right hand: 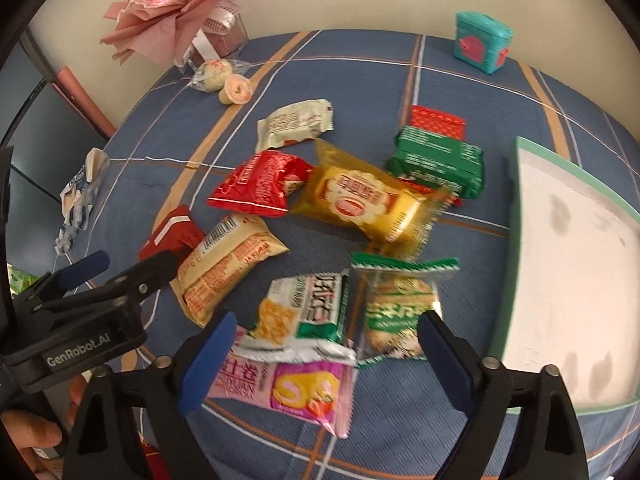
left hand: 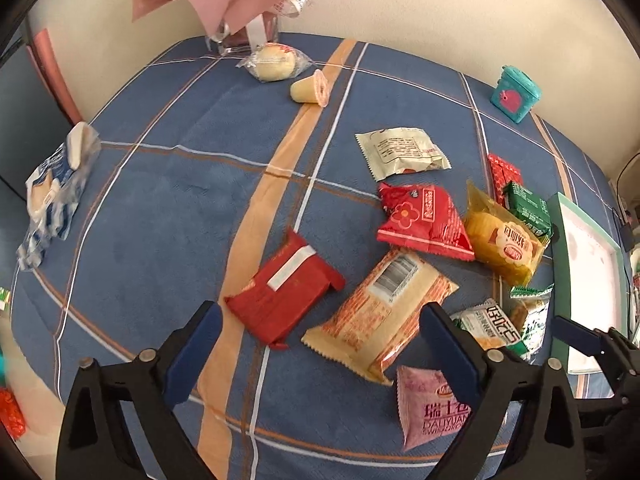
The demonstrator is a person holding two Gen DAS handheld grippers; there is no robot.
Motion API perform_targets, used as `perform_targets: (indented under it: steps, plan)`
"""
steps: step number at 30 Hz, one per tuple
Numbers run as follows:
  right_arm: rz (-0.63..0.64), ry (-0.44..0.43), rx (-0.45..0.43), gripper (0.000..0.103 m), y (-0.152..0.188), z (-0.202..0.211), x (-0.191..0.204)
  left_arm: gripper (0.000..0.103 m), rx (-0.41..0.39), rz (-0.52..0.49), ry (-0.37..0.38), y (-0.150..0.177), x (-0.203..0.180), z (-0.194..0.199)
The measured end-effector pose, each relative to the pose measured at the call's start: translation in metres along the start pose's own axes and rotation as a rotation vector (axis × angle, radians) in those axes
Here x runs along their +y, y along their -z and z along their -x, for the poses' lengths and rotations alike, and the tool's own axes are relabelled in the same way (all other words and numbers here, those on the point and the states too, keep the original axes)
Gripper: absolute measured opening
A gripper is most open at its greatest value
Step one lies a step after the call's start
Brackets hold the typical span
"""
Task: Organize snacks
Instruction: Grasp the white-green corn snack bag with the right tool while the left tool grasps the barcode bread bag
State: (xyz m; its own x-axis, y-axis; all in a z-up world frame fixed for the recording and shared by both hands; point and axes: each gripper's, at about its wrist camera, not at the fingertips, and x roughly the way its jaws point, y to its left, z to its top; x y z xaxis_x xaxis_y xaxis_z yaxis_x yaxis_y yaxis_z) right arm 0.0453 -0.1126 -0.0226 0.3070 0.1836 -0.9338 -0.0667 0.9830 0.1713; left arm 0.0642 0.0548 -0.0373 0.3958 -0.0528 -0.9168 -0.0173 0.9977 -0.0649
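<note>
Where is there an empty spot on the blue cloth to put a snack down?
Bare cloth lies between the striped packet, the jelly cup and the flat red packet. The green-rimmed tray holds nothing. It is crowded around the yellow cake packet.

Blue plaid tablecloth (left hand: 160,208), red packet (left hand: 284,288), teal-rimmed tray (right hand: 516,240).

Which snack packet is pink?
The pink packet nearest the camera, showing a swirl-cake picture, part under the white-and-green cracker packet; the others are red, yellow, green or cream.
</note>
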Motion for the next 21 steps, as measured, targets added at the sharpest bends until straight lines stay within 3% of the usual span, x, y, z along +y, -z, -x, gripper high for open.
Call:
perform_targets:
  steps: [4, 9, 13, 15, 21]
  plan:
    - [0.018, -0.002, 0.013, 0.081, -0.004, -0.01, 0.007, 0.087, 0.007, -0.027, 0.04, -0.008, -0.006, -0.005]
    - [0.018, -0.006, 0.05, 0.07, -0.005, -0.021, 0.011, 0.081, 0.037, -0.062, 0.099, -0.01, -0.019, -0.016]
    - [0.026, -0.005, 0.067, 0.065, -0.003, -0.028, 0.012, 0.067, 0.076, -0.078, 0.136, -0.006, -0.029, -0.029]
    - [0.031, -0.005, 0.067, 0.056, -0.003, -0.028, 0.013, 0.064, 0.097, -0.078, 0.141, -0.003, -0.031, -0.037]
    - [0.028, 0.004, 0.099, 0.053, -0.002, -0.039, 0.011, 0.056, 0.106, -0.075, 0.148, -0.002, -0.035, -0.043]
